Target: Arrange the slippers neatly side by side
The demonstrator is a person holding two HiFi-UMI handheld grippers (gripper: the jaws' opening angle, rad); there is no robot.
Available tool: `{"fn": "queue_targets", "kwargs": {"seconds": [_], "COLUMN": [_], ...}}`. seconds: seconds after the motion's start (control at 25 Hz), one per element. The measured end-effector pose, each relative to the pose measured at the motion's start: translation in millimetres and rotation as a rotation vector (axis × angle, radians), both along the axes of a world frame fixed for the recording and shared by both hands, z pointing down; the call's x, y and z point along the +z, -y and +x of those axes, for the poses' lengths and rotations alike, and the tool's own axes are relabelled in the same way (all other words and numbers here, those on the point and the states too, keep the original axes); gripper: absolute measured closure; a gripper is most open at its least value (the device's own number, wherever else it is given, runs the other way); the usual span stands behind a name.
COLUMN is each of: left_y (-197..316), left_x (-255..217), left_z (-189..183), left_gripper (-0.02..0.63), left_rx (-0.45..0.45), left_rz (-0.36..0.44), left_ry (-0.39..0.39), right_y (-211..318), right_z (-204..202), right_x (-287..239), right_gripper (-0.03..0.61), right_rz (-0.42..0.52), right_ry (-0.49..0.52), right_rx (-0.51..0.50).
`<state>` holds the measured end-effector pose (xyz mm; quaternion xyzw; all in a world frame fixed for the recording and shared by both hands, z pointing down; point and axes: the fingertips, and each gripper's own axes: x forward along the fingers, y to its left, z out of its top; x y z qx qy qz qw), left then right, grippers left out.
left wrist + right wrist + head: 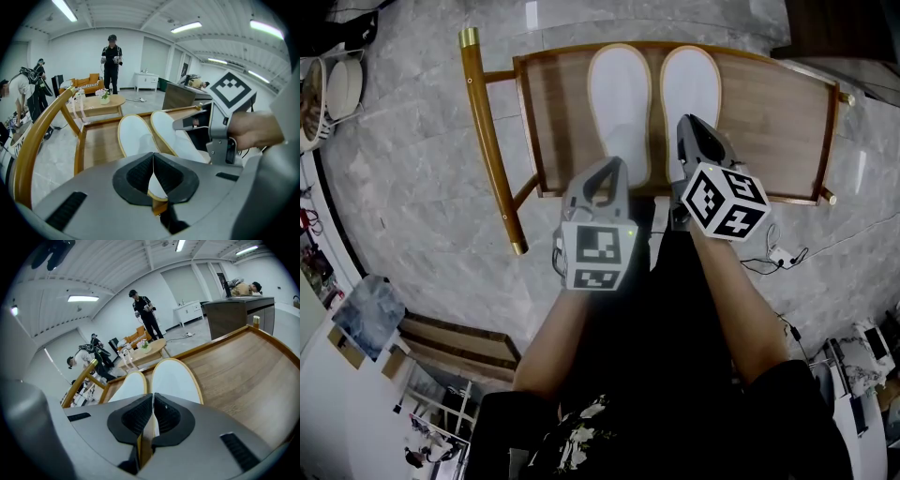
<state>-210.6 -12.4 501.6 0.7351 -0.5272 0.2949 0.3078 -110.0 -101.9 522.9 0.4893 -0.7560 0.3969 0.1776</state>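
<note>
On the wooden worktop (769,112) the two white slippers lie flat and side by side. The left slipper (619,94) and the right slipper (691,84) are just beside each other, lengthwise away from the person, each edged with a tan rim and with only a narrow strip of wood between them. Over the near end of the left slipper hangs the left tool (616,169); the right tool (694,127) sits over the near end of the right one. Each tool's own view shows its jaws drawn together, pads meeting at the tips, with a sliver of slipper edge showing through the gap behind them — whether either rim is actually nipped, I cannot tell. A raised lip frames the worktop, and a gold-capped wooden rail (487,141) runs along its left side. Grey marble floor (412,187) lies all around.
</note>
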Motion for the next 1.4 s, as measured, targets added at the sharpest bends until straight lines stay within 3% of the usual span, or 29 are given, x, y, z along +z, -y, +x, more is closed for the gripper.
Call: {"fn": "queue_targets", "kwargs": {"seconds": [0.4, 0.48, 0.52, 0.8, 0.88, 1.08, 1.28, 1.4], "left_y": [-6.5, -5.8, -5.3, 5.8, 10.8, 16.9, 21.6, 30.2], "left_x": [3.4, 1.5, -0.1, -28.0, -41.7, -82.6, -138.4, -176.5], "left_z": [-7.2, -6.5, -5.8, -2.5, 1.0, 6.4, 13.7, 10.1], "left_gripper": [0.609, 0.609, 0.609, 0.609, 0.609, 0.609, 0.611, 0.611], "left_rx": [0.003, 0.007, 0.009, 0.033, 0.042, 0.052, 0.039, 0.015], "left_rz": [-0.007, -0.001, 0.003, 0.060, 0.082, 0.179, 0.315, 0.417], "left_ry": [0.008, 0.007, 0.007, 0.017, 0.018, 0.016, -0.019, -0.023], "right_y": [-5.2, -6.2, -6.7, -12.9, -15.1, -29.8, -49.6, -51.9], "right_z": [-16.7, -18.5, -18.5, -7.9, -1.5, 6.1, 2.7, 1.5], "right_x": [0.8, -1.7, -3.7, -34.3, -46.3, -83.5, -137.0, -175.7], "right_gripper": [0.565, 0.467, 0.451, 0.455, 0.484, 0.568, 0.578, 0.578], "right_rz": [0.031, 0.045, 0.054, 0.120, 0.154, 0.255, 0.414, 0.497], "right_ry": [0.028, 0.027, 0.018, -0.044, -0.090, -0.169, -0.242, -0.222], "right_rx": [-0.054, -0.083, -0.099, -0.163, -0.190, -0.241, -0.325, -0.325]}}
